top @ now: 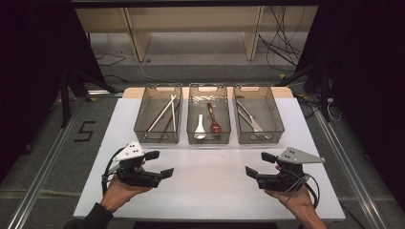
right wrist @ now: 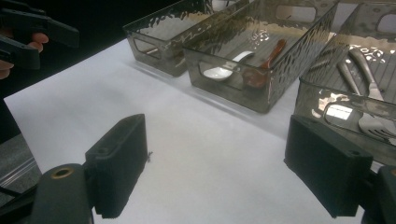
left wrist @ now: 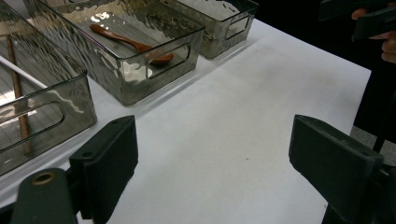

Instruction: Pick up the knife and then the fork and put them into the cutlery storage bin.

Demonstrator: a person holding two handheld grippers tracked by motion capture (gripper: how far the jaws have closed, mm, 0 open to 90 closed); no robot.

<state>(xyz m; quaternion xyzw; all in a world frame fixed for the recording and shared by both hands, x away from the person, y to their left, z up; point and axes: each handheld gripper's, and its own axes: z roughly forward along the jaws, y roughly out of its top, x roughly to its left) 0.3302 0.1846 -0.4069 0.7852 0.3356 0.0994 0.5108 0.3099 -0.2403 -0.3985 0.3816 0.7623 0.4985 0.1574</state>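
High view: left gripper (top: 159,164) sits at about 8 o'clock on the white table (top: 210,191), right gripper (top: 258,164) at about 4 o'clock; both are held in the person's hands, jaws spread wide and holding nothing, tips pointed inward toward each other across bare tabletop. The left gripper view confirms a wide gap between its jaws with only white surface between them; the right gripper view shows the same. Judgement: this reads as a ready pose, tools parked low and apart so either can swing up to the bins without crossing the other. Three clear bins stand in a row at 12 o'clock, near the far edge. Left bin (top: 141,128) holds chopsticks (top: 162,113) lying diagonally; middle bin (top: 192,138) holds a white spoon (top: 200,127) beside a brown spoon (top: 213,119), bowls toward the near wall; right bin (top: 278,125) holds metal cutlery (top: 250,119), probably knives or forks, too blurred to tell. Sorting by type looks like the reason for the layout. Nearest items to the grippers are the spoons, well apart from both. Open room: the whole near half of the table is free. Constraints: bin walls are tall and the bins nearly touch, so entry is likely from above; table edges lie close outside each hand at 9 and 3 o'clock.
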